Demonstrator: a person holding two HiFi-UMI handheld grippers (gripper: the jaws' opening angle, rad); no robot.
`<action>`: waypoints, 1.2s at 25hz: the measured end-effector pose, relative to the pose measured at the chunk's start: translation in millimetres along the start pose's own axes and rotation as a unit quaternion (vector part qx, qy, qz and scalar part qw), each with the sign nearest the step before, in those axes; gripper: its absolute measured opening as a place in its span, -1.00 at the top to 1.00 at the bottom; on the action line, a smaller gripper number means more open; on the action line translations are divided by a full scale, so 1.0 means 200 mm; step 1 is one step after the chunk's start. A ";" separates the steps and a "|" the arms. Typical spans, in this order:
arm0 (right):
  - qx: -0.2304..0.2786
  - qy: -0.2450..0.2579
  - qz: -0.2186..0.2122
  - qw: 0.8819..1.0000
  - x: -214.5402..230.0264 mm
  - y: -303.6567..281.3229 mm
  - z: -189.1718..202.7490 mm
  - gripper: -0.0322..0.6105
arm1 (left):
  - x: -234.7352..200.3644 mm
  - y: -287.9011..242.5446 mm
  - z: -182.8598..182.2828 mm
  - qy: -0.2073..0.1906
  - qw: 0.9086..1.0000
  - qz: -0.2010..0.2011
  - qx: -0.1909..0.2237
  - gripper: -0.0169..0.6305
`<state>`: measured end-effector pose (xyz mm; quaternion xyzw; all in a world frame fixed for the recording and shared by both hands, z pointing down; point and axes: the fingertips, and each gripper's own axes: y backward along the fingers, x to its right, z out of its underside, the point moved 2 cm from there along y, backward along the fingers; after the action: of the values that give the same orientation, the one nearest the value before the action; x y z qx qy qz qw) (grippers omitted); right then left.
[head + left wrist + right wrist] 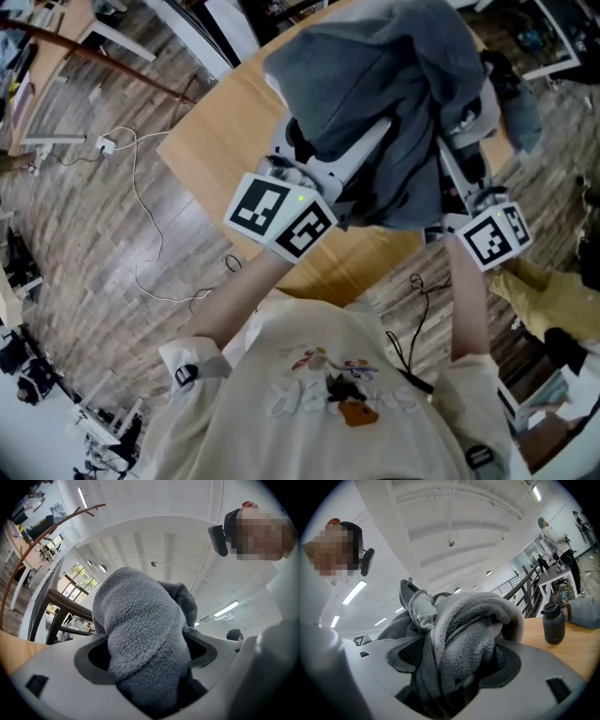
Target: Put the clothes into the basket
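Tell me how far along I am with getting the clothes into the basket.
Nothing shows as done: no basket is in any view. In hand: the grey fleece garment, gripped by both the left tool and right tool, held up over the wooden table. Left: carry it to the basket and release it.

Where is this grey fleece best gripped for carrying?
At two thick bunched folds, from below: the left gripper and right gripper each point up, shut on a wad of the grey fleece, which drapes over both. Bunched pile wedges firmly; one layer would likely slip.
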<state>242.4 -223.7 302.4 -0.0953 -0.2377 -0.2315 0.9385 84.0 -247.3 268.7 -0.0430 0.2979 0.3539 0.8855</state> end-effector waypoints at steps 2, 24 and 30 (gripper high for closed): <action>0.000 0.000 0.000 1.000 0.03 -0.04 0.01 -0.21 | -0.04 -0.03 0.01 0.000 1.000 -0.003 0.000 -0.31; -0.064 -0.026 0.016 0.998 0.36 -0.30 0.31 -0.21 | -0.44 -0.17 0.30 0.028 0.997 -0.058 -0.039 -0.31; -0.105 -0.023 0.028 0.994 0.43 -0.41 0.45 -0.21 | -0.60 -0.17 0.39 0.034 0.992 -0.100 -0.062 -0.32</action>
<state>235.0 -303.4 428.3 -0.2051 -0.2309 -0.2261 0.9239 76.5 -322.2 395.8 -0.1392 0.2998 0.2797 0.9014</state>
